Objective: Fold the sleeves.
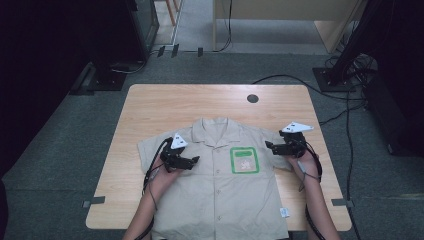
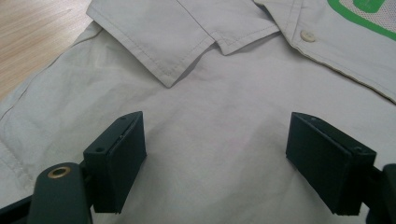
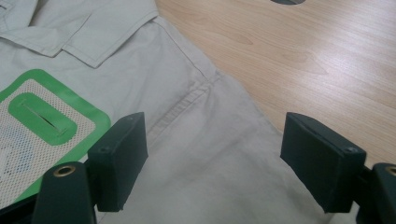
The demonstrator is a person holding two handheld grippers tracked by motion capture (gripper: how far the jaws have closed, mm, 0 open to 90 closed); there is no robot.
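A beige short-sleeved shirt (image 1: pixel 220 185) lies flat and buttoned on the wooden table (image 1: pixel 165 105), collar toward the far side, with a green-edged pocket patch (image 1: pixel 244 160) on its chest. My left gripper (image 1: pixel 196 160) hovers over the shirt's left chest, below the collar (image 2: pixel 187 37), jaws wide apart and empty. My right gripper (image 1: pixel 268 146) hangs above the shirt's right shoulder seam (image 3: pixel 187 100), open too, with nothing between the jaws. The green patch (image 3: pixel 42 116) shows at the left of the right gripper view.
A round cable hole (image 1: pixel 252 98) sits in the table near the far edge. Bare wood (image 3: pixel 299 60) lies to the right of the shirt's sleeve. Black cables (image 1: pixel 345 115) run over the grey carpet beyond the table's right side.
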